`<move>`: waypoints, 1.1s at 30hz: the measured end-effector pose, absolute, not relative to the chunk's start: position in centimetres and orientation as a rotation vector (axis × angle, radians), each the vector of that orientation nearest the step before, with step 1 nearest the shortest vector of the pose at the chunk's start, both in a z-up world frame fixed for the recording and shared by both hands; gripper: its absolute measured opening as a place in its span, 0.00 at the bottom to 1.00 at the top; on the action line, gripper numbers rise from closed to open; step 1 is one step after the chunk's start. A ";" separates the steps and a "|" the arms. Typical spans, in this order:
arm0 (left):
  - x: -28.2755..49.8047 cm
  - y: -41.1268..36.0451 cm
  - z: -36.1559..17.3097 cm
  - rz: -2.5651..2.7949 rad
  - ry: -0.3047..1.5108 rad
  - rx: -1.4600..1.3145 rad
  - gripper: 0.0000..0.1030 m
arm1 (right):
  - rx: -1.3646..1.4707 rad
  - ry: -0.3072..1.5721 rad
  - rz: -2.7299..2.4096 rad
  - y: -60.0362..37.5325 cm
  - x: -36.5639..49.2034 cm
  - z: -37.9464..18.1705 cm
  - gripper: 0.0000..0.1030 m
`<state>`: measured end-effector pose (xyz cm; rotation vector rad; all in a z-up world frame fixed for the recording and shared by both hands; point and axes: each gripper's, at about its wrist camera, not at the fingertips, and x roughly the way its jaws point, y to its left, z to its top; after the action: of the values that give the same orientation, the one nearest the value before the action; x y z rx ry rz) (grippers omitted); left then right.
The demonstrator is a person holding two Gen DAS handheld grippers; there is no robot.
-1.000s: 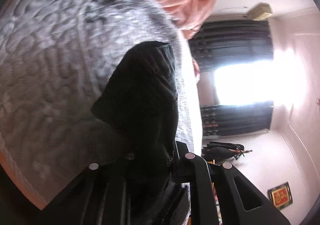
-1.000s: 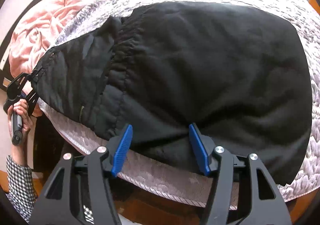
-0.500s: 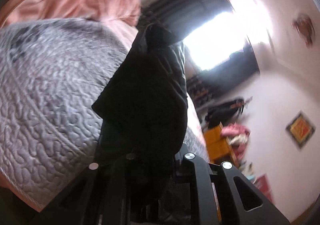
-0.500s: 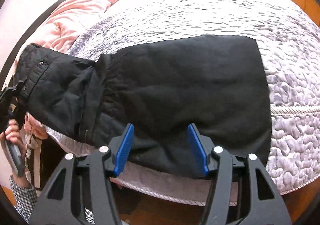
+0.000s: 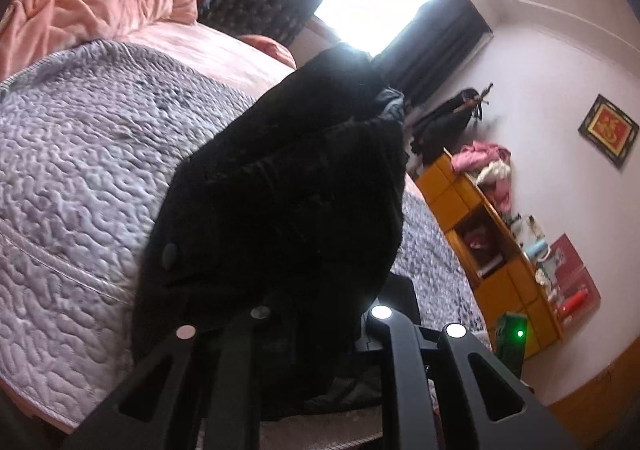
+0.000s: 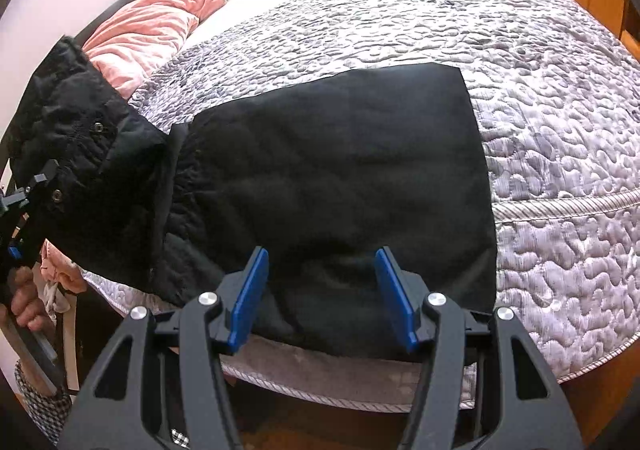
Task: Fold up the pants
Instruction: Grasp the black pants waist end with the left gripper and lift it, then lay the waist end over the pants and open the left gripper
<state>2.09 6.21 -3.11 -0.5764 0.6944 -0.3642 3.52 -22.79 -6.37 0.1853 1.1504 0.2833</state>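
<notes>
Black quilted pants (image 6: 340,170) lie across the grey quilted bedspread (image 6: 560,130), near its front edge. My left gripper (image 5: 316,314) is shut on the waistband end of the pants (image 5: 288,210) and holds it lifted above the bed; its fingertips are hidden by the cloth. In the right wrist view the left gripper (image 6: 24,202) shows at the far left with the raised waistband (image 6: 76,138). My right gripper (image 6: 320,290) is open and empty, its blue pads (image 6: 248,290) just above the near edge of the pants.
A pink blanket (image 5: 100,2) is heaped at the head of the bed. An orange shelf unit (image 5: 500,250) with clutter stands by the wall beyond the bed. The mattress edge (image 6: 320,390) and the floor lie just below the right gripper.
My left gripper has lifted the waistband higher and swung it over toward the legs. The right gripper has pulled back, so the pants look smaller and flatter.
</notes>
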 end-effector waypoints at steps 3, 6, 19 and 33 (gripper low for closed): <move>2.3 4.5 -3.5 -0.372 0.718 -0.538 0.17 | 0.194 1.154 0.278 -23.3 3.4 -6.6 0.55; 2.6 2.9 -4.2 -0.379 0.746 -0.509 0.18 | 0.199 1.158 0.271 -23.6 3.5 -6.8 0.55; 4.0 -2.4 -7.4 -0.373 0.872 -0.390 0.23 | 0.148 1.167 0.246 -24.0 3.0 -7.4 0.55; 3.7 -4.7 -8.7 -0.353 0.946 -0.319 0.55 | 0.167 1.182 0.244 -24.5 2.5 -8.4 0.55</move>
<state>3.67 -4.72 -8.68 -0.3194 0.9462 -0.3534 2.50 -24.46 -8.36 0.1670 1.1819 0.2441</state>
